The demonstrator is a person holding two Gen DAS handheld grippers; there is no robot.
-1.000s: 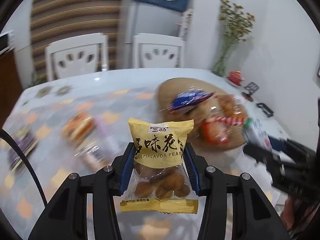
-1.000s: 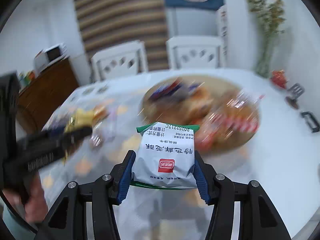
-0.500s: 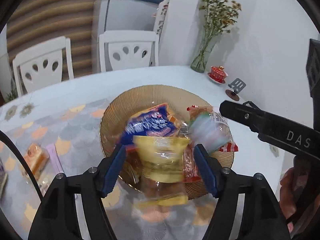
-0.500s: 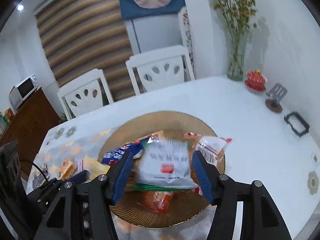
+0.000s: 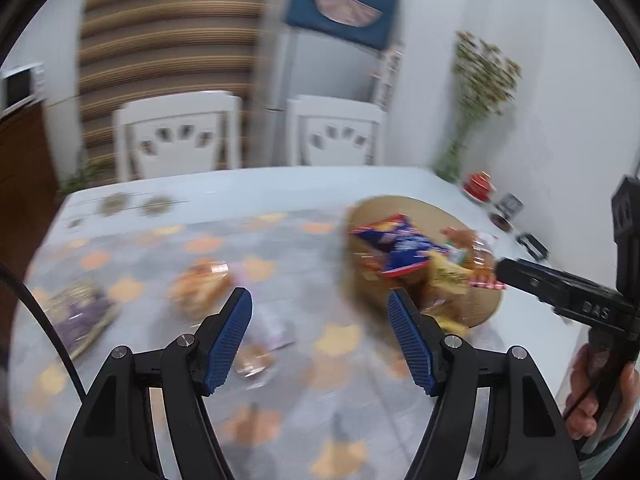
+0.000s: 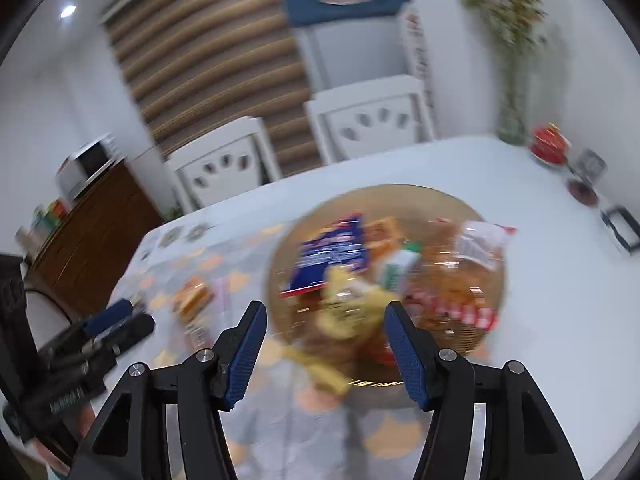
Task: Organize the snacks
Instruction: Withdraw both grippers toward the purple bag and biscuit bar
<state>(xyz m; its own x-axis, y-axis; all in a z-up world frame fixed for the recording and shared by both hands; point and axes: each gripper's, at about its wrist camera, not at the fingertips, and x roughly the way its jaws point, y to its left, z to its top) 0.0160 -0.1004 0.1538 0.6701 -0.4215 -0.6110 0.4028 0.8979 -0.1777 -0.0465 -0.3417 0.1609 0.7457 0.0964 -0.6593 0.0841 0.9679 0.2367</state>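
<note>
My left gripper (image 5: 319,296) is open and empty above the patterned cloth, to the left of the round woven tray (image 5: 486,308). My right gripper (image 6: 326,306) is open and empty too, over the tray's near rim (image 6: 372,383). A yellow peanut packet (image 6: 344,308) lies at the tray's front, partly over the edge. Beside it are a blue packet (image 6: 332,256), a white and green packet (image 6: 400,268) and a clear bag with a red and white edge (image 6: 472,280). The same blue packet (image 5: 396,244) shows in the blurred left wrist view.
Loose on the cloth are an orange packet (image 5: 200,286), a purple one (image 5: 80,314) and a small one (image 5: 256,360). A vase (image 5: 456,156), a red pot (image 5: 480,184) and small stands sit at the back right. Two white chairs (image 5: 176,136) stand behind the table. A hand (image 5: 592,396) holds the other gripper.
Both grippers have opened and let go of their packets, which now lie in the tray. The left gripper has since swung left, away from the tray. The right has drawn back a little.
</note>
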